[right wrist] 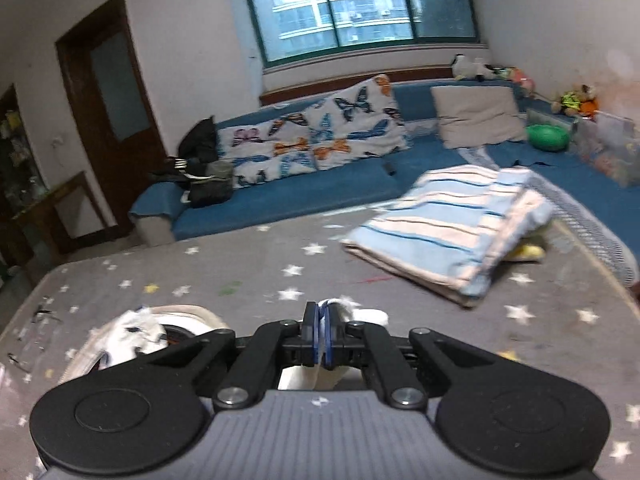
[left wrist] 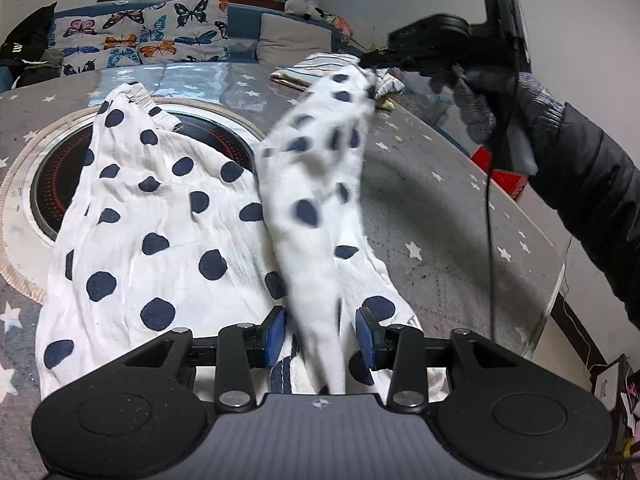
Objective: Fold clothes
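Note:
A white garment with dark blue polka dots (left wrist: 160,216) lies on the grey star-print table (left wrist: 440,208), partly over a round black cooktop (left wrist: 52,176). One strip of it (left wrist: 320,168) is lifted and stretched up to my right gripper (left wrist: 370,65), which is shut on its end; the right wrist view shows the blue pads (right wrist: 325,334) pinched on white cloth (right wrist: 360,312). My left gripper (left wrist: 321,332) is open, its blue pads (left wrist: 276,338) on either side of the strip's lower end, without touching it.
A folded blue and cream striped cloth (right wrist: 452,228) lies on the table's far right part. A blue sofa (right wrist: 304,196) with butterfly cushions (right wrist: 316,136) stands behind the table. A red box (left wrist: 508,182) sits past the table's right edge.

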Available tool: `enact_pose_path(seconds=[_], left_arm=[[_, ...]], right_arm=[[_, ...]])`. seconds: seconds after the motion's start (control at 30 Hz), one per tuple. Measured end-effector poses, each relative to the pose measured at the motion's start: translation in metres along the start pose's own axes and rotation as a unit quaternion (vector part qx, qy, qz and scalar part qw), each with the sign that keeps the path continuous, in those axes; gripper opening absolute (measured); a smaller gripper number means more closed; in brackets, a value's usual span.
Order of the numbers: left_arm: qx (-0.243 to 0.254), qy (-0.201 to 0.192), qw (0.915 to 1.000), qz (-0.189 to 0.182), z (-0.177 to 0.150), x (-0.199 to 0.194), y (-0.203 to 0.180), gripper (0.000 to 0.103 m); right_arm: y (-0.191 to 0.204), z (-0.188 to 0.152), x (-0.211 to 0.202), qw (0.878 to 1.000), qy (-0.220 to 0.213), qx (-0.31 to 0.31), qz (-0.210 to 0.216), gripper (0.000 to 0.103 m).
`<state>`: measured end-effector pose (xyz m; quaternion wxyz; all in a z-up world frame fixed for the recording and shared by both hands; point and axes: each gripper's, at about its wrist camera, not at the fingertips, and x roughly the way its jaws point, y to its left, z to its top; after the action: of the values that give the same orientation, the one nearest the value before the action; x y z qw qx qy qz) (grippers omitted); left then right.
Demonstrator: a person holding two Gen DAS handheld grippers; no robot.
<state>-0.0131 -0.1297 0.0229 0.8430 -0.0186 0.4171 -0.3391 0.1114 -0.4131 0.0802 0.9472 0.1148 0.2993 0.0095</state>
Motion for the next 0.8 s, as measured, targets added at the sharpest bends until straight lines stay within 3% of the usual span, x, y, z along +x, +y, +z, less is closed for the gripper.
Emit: enact_pose_path(seconds=[0.13, 0.43, 0.5, 0.67, 0.8], left_arm=[[0.007, 0.004, 1.0, 0.0, -0.003, 0.0, -0.004, 0.04], [0.014, 0.0, 0.9999, 0.0, -0.005, -0.007, -0.007, 0.041], [0.014, -0.006, 0.9999, 0.002, -0.005, -0.013, -0.006, 0.042], [0.01, -0.03, 0.9992, 0.022, -0.002, -0.032, -0.001, 0.042], [-0.003, -0.051, 0.9967, 0.063, -0.003, -0.049, 0.011, 0.043]], right_arm=[[-0.026, -0.004, -0.012, 0.999, 0.007, 0.0, -0.036, 0.003], [-0.072, -0.041, -0.008, 0.989, 0.091, 0.01, -0.119, 0.011], [-0.075, -0.045, -0.011, 0.986, 0.089, 0.001, -0.138, 0.011], [-0.061, -0.034, -0.021, 0.989, 0.067, -0.012, -0.132, 0.012], [-0.03, -0.022, -0.019, 0.995, 0.063, -0.024, -0.07, 0.012]])
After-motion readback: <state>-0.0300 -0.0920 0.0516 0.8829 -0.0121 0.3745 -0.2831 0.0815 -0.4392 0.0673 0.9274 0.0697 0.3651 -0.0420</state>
